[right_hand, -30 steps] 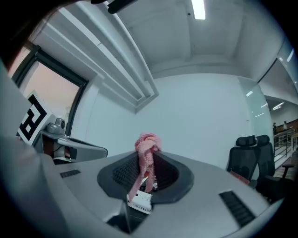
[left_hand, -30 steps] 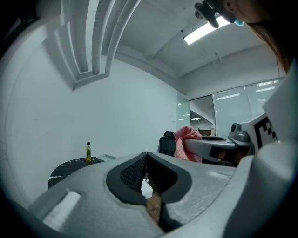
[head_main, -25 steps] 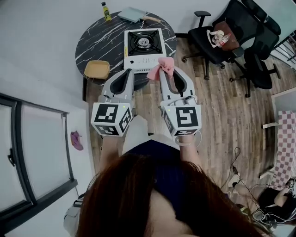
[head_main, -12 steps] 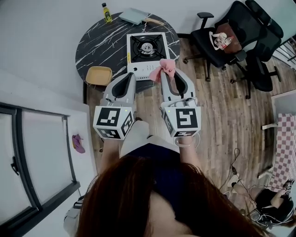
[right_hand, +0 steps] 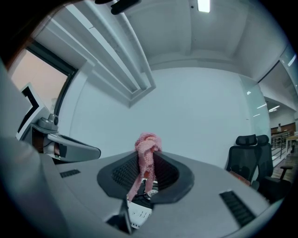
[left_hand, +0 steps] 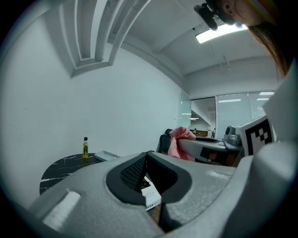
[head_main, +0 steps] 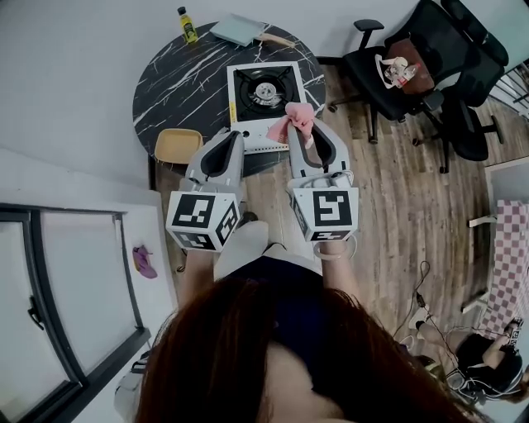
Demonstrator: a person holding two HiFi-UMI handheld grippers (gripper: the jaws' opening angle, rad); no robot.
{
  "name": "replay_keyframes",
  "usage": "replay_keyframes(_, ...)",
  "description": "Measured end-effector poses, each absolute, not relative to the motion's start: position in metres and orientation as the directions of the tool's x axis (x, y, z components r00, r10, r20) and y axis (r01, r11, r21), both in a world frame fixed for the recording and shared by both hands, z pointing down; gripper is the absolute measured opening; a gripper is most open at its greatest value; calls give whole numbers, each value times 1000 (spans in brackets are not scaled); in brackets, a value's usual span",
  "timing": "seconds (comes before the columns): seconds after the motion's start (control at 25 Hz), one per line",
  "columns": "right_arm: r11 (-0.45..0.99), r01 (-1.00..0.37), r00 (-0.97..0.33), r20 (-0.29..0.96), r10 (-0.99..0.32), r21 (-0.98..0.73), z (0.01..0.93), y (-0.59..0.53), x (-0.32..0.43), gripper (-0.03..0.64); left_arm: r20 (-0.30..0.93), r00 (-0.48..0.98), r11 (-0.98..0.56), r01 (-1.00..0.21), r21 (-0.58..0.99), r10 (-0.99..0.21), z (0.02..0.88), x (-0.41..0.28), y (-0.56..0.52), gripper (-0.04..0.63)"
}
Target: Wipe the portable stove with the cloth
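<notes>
My right tool (right_hand: 146,155) is clamped on the pink cloth (right_hand: 147,148) — the jaws are pressed together at their tips, with the cloth bunched above them and a strip of it hanging down through the oval gap behind the tips. In the head view the cloth sits over the near right corner of the portable stove (head_main: 263,87); I cannot tell whether it touches the stove.

The stove is white with a black burner top and stands on the right half of the round, black, white-veined desk (head_main: 178,78), its front panel along the desk's near edge. In the right gripper view, part of that white front and the burner show through the gap in the jaws, under the hanging cloth.

My left tool (left_hand: 145,155) is closed on nothing: its tips meet, and only a bit of the stove's white front shows through its oval gap. It is held beside the right tool, at the desk's near edge, just left of the stove's near left corner.

At the desk's far edge stand a small yellow bottle (head_main: 188,23) with a dark cap and, to its right, a pale flat tray (head_main: 238,27). Off the desk's right side, black office chairs (head_main: 405,70) stand on the wooden floor (head_main: 397,190).
</notes>
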State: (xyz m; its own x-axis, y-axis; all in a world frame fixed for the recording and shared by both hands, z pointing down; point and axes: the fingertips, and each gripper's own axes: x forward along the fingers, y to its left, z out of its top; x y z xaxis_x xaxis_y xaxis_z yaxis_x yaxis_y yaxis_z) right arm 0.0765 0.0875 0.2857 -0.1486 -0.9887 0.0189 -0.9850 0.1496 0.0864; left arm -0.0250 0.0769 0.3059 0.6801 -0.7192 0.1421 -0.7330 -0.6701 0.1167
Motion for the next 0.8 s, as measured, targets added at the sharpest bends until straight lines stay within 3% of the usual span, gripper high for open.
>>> replay_keyframes(0.8, 118, -986, -113, 49, -992, 121, 279, 5, 36, 80, 143, 755, -742, -655, 143, -640, 304, -49, 2, 12)
